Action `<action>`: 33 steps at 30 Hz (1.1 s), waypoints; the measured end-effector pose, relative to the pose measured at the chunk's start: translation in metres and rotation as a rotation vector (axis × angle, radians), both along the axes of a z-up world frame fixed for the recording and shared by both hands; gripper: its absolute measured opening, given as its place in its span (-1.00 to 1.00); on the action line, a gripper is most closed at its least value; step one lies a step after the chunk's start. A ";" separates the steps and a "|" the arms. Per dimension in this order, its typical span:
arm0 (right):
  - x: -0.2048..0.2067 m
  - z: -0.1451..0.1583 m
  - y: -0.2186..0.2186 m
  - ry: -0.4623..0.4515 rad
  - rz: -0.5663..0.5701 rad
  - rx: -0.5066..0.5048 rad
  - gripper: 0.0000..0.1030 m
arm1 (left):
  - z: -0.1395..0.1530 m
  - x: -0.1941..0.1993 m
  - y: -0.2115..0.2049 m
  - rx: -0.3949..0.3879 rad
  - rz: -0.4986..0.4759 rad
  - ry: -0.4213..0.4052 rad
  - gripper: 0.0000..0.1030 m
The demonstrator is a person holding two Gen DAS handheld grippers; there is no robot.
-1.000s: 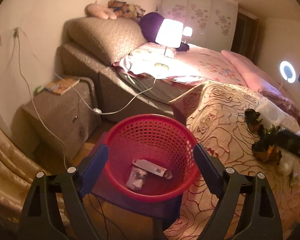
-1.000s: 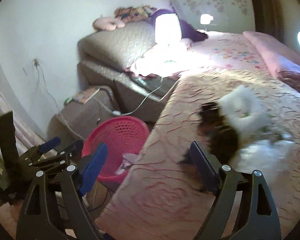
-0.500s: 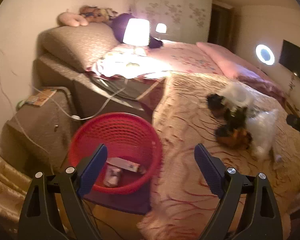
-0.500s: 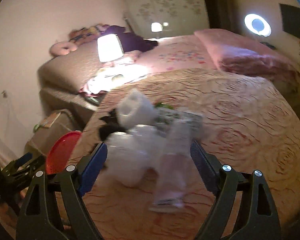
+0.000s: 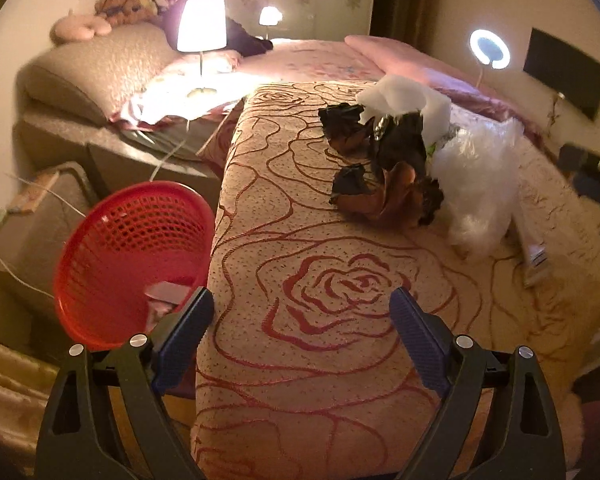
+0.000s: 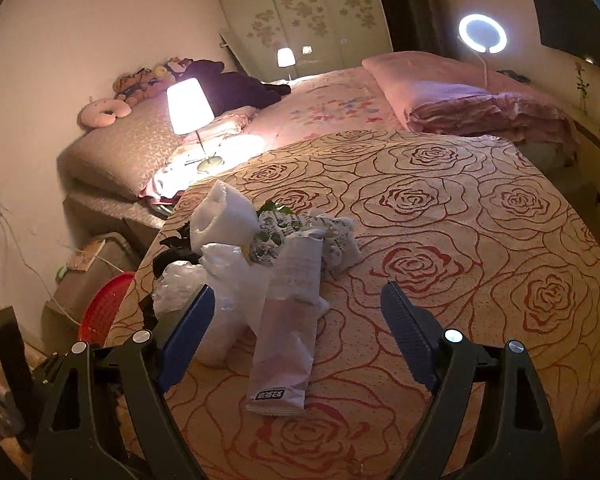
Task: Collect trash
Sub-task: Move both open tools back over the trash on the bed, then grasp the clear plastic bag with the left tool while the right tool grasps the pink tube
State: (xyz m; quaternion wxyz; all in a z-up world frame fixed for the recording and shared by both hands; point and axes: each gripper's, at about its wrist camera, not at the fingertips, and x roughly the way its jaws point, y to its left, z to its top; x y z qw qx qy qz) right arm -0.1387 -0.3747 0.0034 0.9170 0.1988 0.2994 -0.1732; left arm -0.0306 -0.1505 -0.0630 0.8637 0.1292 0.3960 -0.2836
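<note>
Trash [image 6: 260, 264] lies heaped on the bed [image 6: 440, 240] just beside the red basket [image 5: 132, 256] – handy for dropping – both hand-held grippers, right [image 6: 296, 316] and left [image 5: 302, 326], released, grasping nothing.

A dim bedroom in warm lamplight lies before me. A wide bed [image 6: 440, 216] fills most of it, under a cream bedspread [image 5: 320, 280] patterned with red rose outlines, and a pink floral sheet [image 6: 324, 108] lies beyond that. A folded pink quilt [image 6: 472, 100] lies at the far side. A lit table lamp [image 6: 189, 106] stands on the bedding near a padded brown headboard [image 5: 96, 64] topped with soft toys [image 6: 148, 80]. A bedside cabinet [image 5: 32, 216] sits against the plain pale wall [image 6: 80, 40], with cables trailing. A ring light [image 6: 482, 34] glows near a dark screen [image 5: 564, 68]. Flowered sliding wardrobe doors [image 6: 308, 20] close the far end.
</note>
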 end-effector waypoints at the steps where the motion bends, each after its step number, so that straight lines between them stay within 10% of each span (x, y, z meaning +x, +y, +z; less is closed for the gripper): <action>1: 0.000 0.000 -0.001 -0.001 -0.002 0.003 0.60 | 0.000 0.000 0.000 0.002 -0.001 0.000 0.71; 6: -0.002 -0.002 -0.002 -0.001 -0.011 0.016 0.60 | -0.006 0.013 0.004 -0.027 0.050 0.117 0.85; 10: -0.003 -0.002 -0.004 -0.002 -0.013 0.022 0.60 | -0.022 0.034 0.024 -0.193 0.133 0.347 0.85; 21: -0.004 -0.005 -0.008 -0.002 -0.025 0.033 0.60 | 0.027 -0.001 0.001 -0.031 0.023 -0.038 0.84; 33: -0.018 0.001 -0.033 -0.018 -0.115 0.020 0.60 | 0.067 -0.021 -0.060 -0.121 -0.200 -0.068 0.82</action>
